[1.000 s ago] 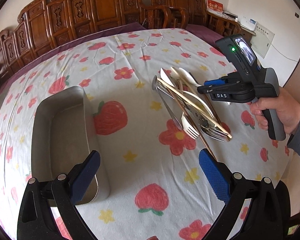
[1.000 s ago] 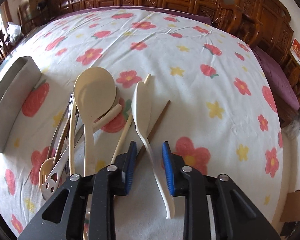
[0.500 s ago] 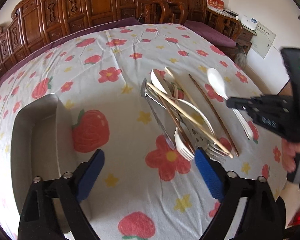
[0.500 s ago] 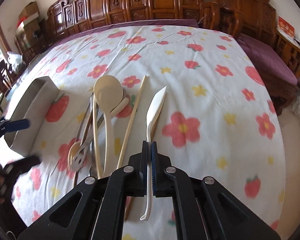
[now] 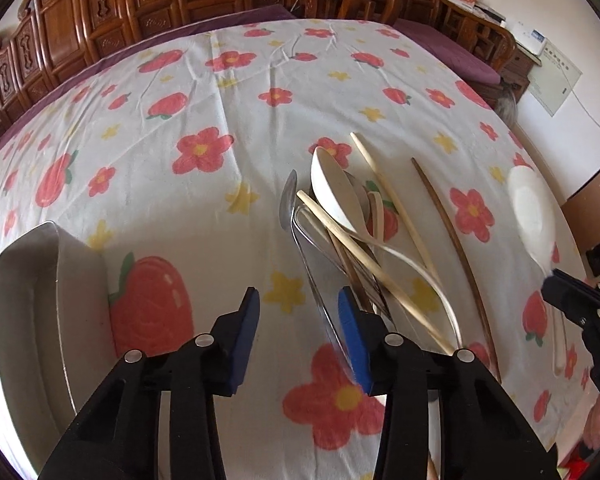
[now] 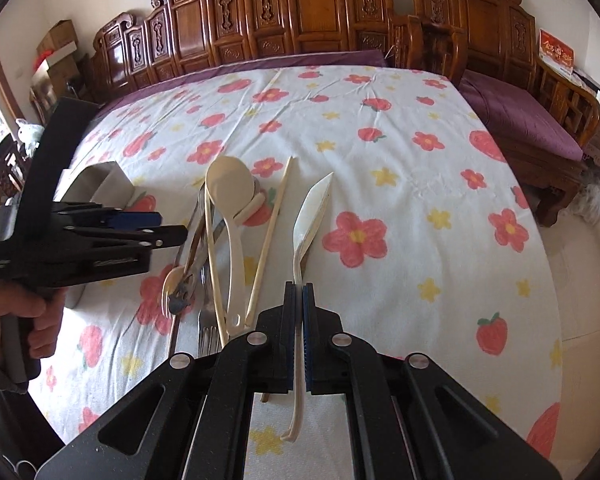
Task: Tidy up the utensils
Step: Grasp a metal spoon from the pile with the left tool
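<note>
Left wrist view shows us wide bare flowered tablecloth (image 5: 220, 92) beyond the pile, and a metal tray (image 5: 28, 320) at the cloth's left edge. Our left gripper (image 5: 298, 330) is closing, its jaws about a third apart; a metal utensil handle (image 5: 320, 304) lies between the blue pads, which do not press it. The utensil pile (image 5: 360, 248) runs lengthwise away from us, bowls far, fork tines near. Our right gripper (image 6: 299, 336) is clenched on a cream spoon (image 6: 310, 216), lifted off the cloth, its bowl pointing away and its handle end hanging toward us.
</note>
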Action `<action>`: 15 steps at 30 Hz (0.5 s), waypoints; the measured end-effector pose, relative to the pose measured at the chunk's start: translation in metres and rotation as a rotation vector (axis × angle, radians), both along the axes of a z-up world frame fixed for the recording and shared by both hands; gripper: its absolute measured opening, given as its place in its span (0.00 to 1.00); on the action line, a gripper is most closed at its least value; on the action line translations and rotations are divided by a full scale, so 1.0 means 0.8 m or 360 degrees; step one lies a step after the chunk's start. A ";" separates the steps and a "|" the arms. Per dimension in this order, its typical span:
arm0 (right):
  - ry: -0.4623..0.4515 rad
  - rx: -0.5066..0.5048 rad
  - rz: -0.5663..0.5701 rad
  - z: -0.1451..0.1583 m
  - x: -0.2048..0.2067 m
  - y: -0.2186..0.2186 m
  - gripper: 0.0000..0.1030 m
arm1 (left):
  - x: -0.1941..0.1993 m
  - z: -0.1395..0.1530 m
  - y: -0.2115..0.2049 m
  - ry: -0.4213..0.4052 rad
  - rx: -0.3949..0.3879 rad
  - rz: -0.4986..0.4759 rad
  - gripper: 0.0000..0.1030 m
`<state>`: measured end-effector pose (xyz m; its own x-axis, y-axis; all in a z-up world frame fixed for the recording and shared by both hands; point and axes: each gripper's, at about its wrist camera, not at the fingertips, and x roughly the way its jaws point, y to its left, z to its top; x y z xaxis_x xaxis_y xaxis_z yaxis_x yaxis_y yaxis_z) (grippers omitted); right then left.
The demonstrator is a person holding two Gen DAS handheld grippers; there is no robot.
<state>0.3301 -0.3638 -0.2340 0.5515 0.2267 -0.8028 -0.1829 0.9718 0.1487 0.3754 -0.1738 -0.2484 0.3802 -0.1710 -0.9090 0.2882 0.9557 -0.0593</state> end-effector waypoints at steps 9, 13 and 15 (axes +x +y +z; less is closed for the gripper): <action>-0.0013 0.0028 -0.0046 0.008 0.003 -0.019 0.04 | 0.027 -0.007 -0.022 0.0036 0.0201 -0.0007 0.12; -0.0011 0.0048 -0.0065 0.008 0.005 -0.025 0.04 | 0.032 -0.010 -0.023 0.0047 0.0262 -0.0004 0.11; -0.0011 0.0050 -0.0069 0.008 0.005 -0.026 0.04 | 0.035 -0.013 -0.020 0.0063 0.0265 0.0011 0.11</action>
